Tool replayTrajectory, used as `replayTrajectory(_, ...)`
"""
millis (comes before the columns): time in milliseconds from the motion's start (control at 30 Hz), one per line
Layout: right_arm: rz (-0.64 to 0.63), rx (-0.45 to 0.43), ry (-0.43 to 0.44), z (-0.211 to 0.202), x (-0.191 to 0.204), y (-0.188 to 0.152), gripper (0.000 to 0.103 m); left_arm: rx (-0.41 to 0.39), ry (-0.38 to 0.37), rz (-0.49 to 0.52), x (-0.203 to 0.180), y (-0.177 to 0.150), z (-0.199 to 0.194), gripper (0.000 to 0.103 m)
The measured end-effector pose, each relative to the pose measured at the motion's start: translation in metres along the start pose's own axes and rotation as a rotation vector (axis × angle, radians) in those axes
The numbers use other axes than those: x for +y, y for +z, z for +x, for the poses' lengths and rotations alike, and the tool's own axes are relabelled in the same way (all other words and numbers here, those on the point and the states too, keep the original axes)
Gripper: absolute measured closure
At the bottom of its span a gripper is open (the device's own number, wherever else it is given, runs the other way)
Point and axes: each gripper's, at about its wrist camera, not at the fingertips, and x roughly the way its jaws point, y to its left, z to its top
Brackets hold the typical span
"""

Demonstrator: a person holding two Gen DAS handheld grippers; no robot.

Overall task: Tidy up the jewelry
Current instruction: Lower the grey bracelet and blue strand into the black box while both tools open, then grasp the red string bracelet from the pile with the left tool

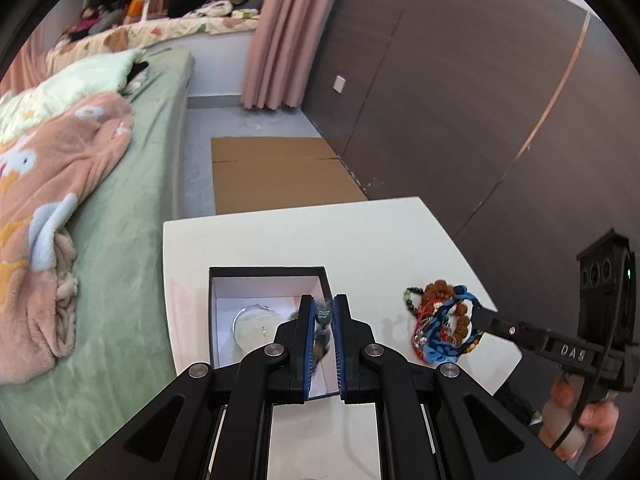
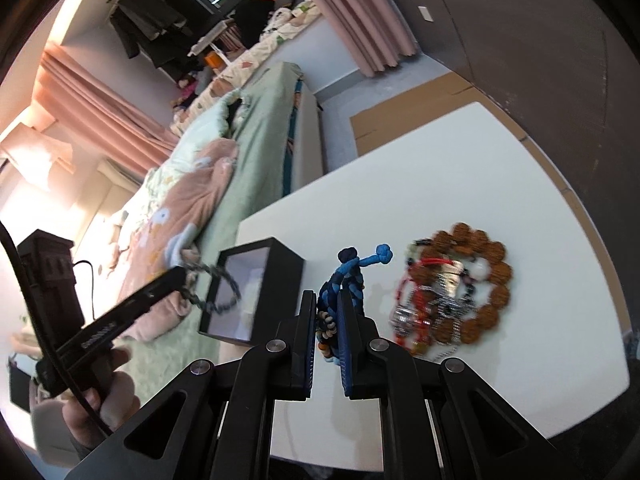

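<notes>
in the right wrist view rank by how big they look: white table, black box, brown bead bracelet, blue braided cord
1. White rectangular table, largest by far.
2. Black open-topped box with white lining.
3. Brown round-bead bracelet; close to the box, so that order is unsure.
4. Blue braided cord bracelet, in the right tongs; nearer the camera, yet smallest.

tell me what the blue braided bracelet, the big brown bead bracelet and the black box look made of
Blue braided bracelet: woven cord, probably nylon or cotton; plaited strands and end knots show. Big brown bead bracelet: matte, bumpy beads, likely seeds or carved wood. Black box: thin, straight walls with a white lining, apparently rigid cardboard.
</notes>
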Motion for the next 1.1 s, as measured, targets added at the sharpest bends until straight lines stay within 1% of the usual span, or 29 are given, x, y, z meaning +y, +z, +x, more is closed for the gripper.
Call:
replayTrajectory(33,-0.002,-0.005,0.009,0.001,0.002,0.001,0.091,-0.004,-0.005,-0.015,0.003,0.001,-0.001,0.083)
replayTrajectory(67,-0.002,-0.011,0.024,0.001,0.005,0.001,0.091,-0.011,-0.006,-0.026,0.006,0.002,-0.002,0.058)
replayTrajectory(100,-0.002,-0.013,0.033,0.002,0.006,0.002,0.091,-0.023,-0.006,-0.039,0.009,0.003,-0.005,0.028)
replayTrajectory(133,-0.003,-0.015,0.043,0.003,0.008,0.002,0.091,-0.042,-0.007,-0.054,0.012,0.004,-0.008,0.019)
replayTrajectory(167,-0.005,-0.018,0.054,0.003,0.010,0.003,0.091,-0.063,-0.006,-0.069,0.014,0.003,-0.012,0.016)
replayTrajectory(333,-0.010,-0.027,0.121,0.010,0.022,0.006,0.091,-0.090,0.011,-0.117,0.026,0.007,-0.020,0.016)
replayTrajectory(467,-0.025,-0.035,0.185,0.017,0.039,0.008,0.091,-0.112,0.022,-0.131,0.030,0.009,-0.026,0.016)
replayTrajectory(733,-0.063,-0.010,0.254,0.045,0.069,0.007,0.090,-0.129,0.042,-0.148,0.039,0.010,-0.028,0.016)
replayTrajectory(767,-0.073,0.011,0.261,0.051,0.074,0.008,0.081,-0.129,0.047,-0.149,0.040,0.009,-0.028,0.016)
replayTrajectory(800,-0.076,0.030,0.262,0.054,0.075,0.007,0.068,-0.129,0.050,-0.152,0.041,0.009,-0.027,0.016)
replayTrajectory(833,-0.072,0.050,0.256,0.057,0.074,0.007,0.035,-0.128,0.048,-0.153,0.041,0.008,-0.027,0.016)
replayTrajectory(867,-0.064,0.030,0.242,0.054,0.072,0.007,0.019,-0.126,0.045,-0.154,0.042,0.008,-0.027,0.016)
replayTrajectory(900,-0.057,-0.006,0.216,0.049,0.067,0.007,0.019,-0.121,0.044,-0.154,0.042,0.008,-0.025,0.016)
replayTrajectory(933,-0.055,-0.013,0.195,0.045,0.062,0.009,0.019,-0.115,0.046,-0.150,0.042,0.007,-0.024,0.016)
replayTrajectory(1000,-0.028,-0.006,0.186,0.040,0.051,0.014,0.019,-0.103,0.044,-0.141,0.039,0.006,-0.021,0.016)
replayTrajectory(1100,0.029,-0.023,0.158,0.026,0.030,0.017,0.019,-0.102,0.022,-0.127,0.032,0.006,-0.019,0.016)
